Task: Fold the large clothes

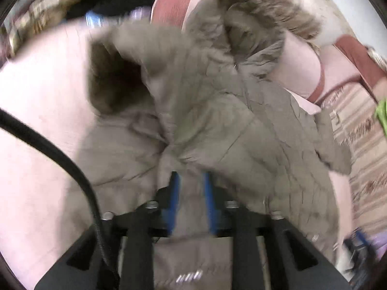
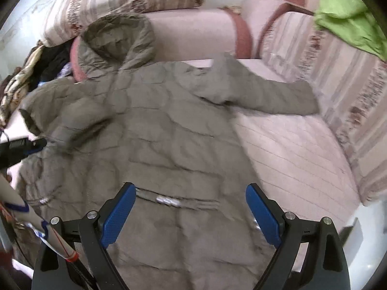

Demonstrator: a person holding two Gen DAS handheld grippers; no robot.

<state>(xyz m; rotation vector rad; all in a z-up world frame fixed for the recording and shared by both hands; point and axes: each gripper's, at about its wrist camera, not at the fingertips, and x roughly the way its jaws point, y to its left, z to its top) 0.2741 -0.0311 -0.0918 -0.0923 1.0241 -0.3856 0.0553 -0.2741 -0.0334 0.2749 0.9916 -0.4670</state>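
Coat (image 2: pixel 154 125), olive quilted, hooded, long: the landmark for this entry. Lies back-up, spread across the pink sofa seat (image 2: pixel 290 149), body smoothed fairly flat.

Hood (image 2: pixel 116 41): at the coat's far end, propped against the sofa's backrest; fur trim (image 1: pixel 254 12) visible in the left wrist view.

Sleeve (image 2: pixel 266 91): extends outward from the coat's right shoulder, unfolded, flat on the seat.

Opposite sleeve (image 1: pixel 135 62): at the coat's left side, raised and bunched, cuff opening dark, blurred with motion.

Left gripper (image 1: pixel 189 178): at the coat's left edge, jaws drawn close together and clamped on a fold of quilted fabric.

Right gripper (image 2: pixel 189 207): above the coat's lower back, near the waist tab, jaws wide apart, holding nothing.

Green garment (image 2: pixel 346 14): well apart from the coat, on the backrest cushion.

Clothes pile (image 2: pixel 41 67): beside the coat's left shoulder.

Progress, judged: early. Coat laid out; left side apparently being brought inward as a first fold. Right sleeve, hood and lengthwise folds remain.
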